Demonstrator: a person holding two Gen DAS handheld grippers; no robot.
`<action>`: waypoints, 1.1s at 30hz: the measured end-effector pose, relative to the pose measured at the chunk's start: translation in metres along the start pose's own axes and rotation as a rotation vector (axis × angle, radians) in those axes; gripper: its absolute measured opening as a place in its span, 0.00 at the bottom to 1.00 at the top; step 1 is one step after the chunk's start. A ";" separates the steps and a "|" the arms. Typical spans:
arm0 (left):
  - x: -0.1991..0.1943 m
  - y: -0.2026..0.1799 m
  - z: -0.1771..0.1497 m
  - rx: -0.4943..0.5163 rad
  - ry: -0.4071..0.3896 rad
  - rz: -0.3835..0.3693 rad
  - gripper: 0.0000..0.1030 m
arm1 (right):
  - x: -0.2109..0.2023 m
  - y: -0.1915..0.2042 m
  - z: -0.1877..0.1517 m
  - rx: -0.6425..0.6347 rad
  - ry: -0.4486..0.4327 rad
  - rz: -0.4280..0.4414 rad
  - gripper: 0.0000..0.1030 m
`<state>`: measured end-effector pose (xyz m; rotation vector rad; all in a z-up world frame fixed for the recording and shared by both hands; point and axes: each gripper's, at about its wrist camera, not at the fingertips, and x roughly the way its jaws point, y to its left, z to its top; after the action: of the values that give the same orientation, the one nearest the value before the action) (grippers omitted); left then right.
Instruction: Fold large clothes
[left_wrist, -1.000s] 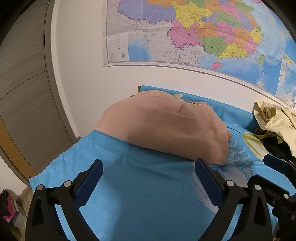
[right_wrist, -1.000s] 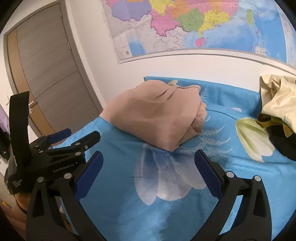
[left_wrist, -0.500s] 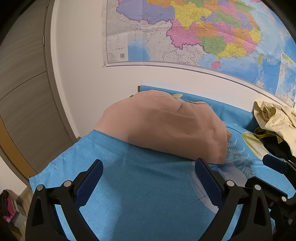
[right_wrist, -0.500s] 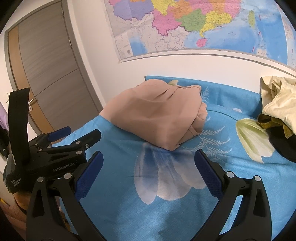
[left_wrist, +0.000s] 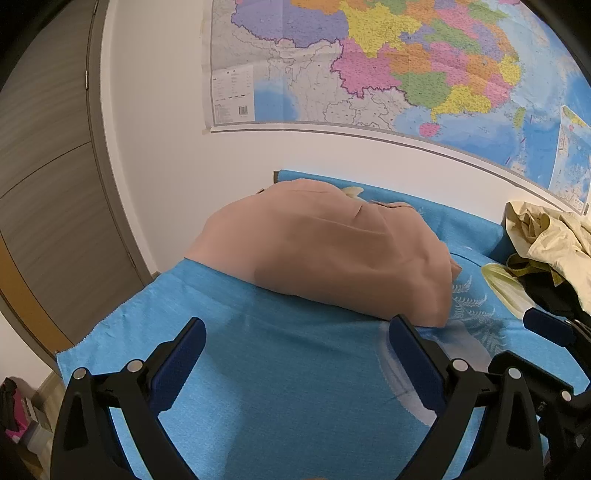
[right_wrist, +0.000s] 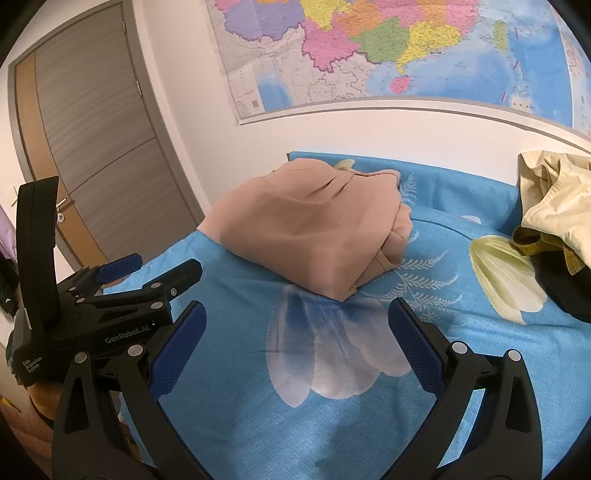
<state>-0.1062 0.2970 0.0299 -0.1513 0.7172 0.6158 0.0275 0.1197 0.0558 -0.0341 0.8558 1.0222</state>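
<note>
Almost nothing has changed over the last second: the tan garment (left_wrist: 332, 254) lies where it lay, a folded bundle on the blue bed sheet (left_wrist: 280, 380) near the wall under the map (left_wrist: 388, 66), and both views have drifted only a hair. By my reading that means the fold on this piece is finished (or at least paused) and neither tool is working cloth right now.

The left tongs (left_wrist: 295, 350) hang over bare sheet just short of the bundle's near edge, spread wide with nothing between the pads, pointing toward the wall. The right tongs (right_wrist: 297, 343) are likewise spread wide and empty, poised over the printed white flower (right_wrist: 325, 350) in front of the bundle's right corner. From the right view the left tool's body sits low at the left, side by side with the right one, so both hands are held level and drawn back from the garment.

A cream and dark heap of clothes (right_wrist: 554, 199) waits at the far right of the bed, well apart from the bundle; probably the next thing to be taken up.
</note>
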 end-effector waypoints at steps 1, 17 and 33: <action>0.000 0.000 0.000 0.001 0.001 -0.001 0.93 | 0.000 0.000 0.000 0.001 -0.002 -0.002 0.95; -0.002 -0.003 0.000 -0.002 -0.001 -0.006 0.93 | -0.001 0.001 0.001 -0.001 -0.008 -0.002 0.95; -0.003 -0.008 0.002 0.006 -0.004 -0.012 0.93 | -0.004 0.000 0.002 0.000 -0.015 -0.009 0.95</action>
<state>-0.1022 0.2899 0.0326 -0.1490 0.7136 0.6025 0.0274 0.1175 0.0594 -0.0302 0.8413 1.0128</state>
